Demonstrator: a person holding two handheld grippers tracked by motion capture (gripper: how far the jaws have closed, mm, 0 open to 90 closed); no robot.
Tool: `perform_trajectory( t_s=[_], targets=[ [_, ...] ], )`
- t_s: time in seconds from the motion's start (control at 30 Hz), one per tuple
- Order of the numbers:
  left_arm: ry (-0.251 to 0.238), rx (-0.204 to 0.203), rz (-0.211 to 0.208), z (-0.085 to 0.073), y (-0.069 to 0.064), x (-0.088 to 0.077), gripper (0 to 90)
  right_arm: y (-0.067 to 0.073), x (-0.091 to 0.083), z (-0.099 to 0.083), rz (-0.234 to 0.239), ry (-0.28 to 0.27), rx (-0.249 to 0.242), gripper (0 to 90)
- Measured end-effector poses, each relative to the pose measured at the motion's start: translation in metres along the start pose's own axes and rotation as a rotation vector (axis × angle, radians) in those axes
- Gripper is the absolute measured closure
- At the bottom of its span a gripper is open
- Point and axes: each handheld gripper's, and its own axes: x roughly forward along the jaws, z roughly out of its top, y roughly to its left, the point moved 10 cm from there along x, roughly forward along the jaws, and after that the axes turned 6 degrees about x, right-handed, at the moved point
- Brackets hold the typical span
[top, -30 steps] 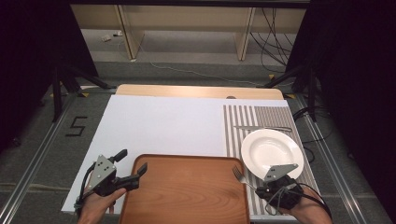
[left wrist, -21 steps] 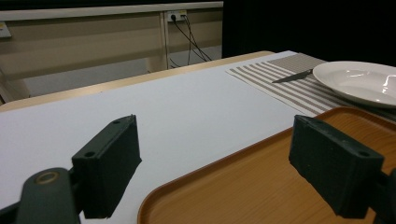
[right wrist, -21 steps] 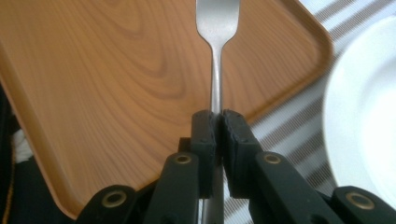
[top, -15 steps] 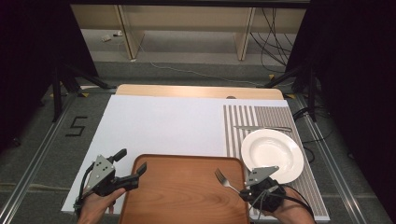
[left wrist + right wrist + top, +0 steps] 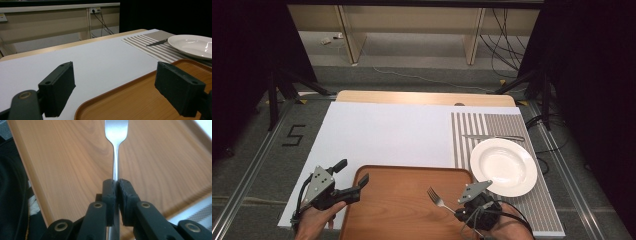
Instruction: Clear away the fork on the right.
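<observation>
L gripper [image 5: 353, 178] sits w/ jaws spread wide, nothing btwn them, straddling the left rim of the wooden tray [image 5: 402, 210]. R gripper [image 5: 457, 210] is clamped on the fork [image 5: 438, 198] handle, tines held over the tray's right part. White plate [image 5: 503, 166] on striped mat [image 5: 502, 135] is bare; knife [image 5: 492, 137] just behind it.

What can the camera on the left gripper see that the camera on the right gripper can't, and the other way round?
The left gripper view alone shows the white plate, a knife on the striped mat, the white table cover and its own open fingers. The right gripper view alone shows a fork clamped by its handle between shut fingers. Both show the wooden tray.
</observation>
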Motion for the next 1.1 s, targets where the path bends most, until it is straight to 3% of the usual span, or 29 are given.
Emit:
perform_trajectory(
  t_s=[0.37, 0.5, 1.1],
  targets=[
    [-0.005, -0.001, 0.003, 0.001, 0.000, -0.001, 16.2, 0.016, 0.023, 0.002, 0.033, 0.054, -0.029, 84.3],
    [-0.005, -0.001, 0.003, 0.001, 0.000, -0.001, 16.2, 0.019, 0.030, 0.000, 0.035, 0.084, -0.018, 84.3],
    [-0.004, 0.001, 0.003, 0.001, 0.000, -0.001, 16.2, 0.016, 0.044, -0.008, 0.027, 0.149, 0.003, 84.2]
  ],
)
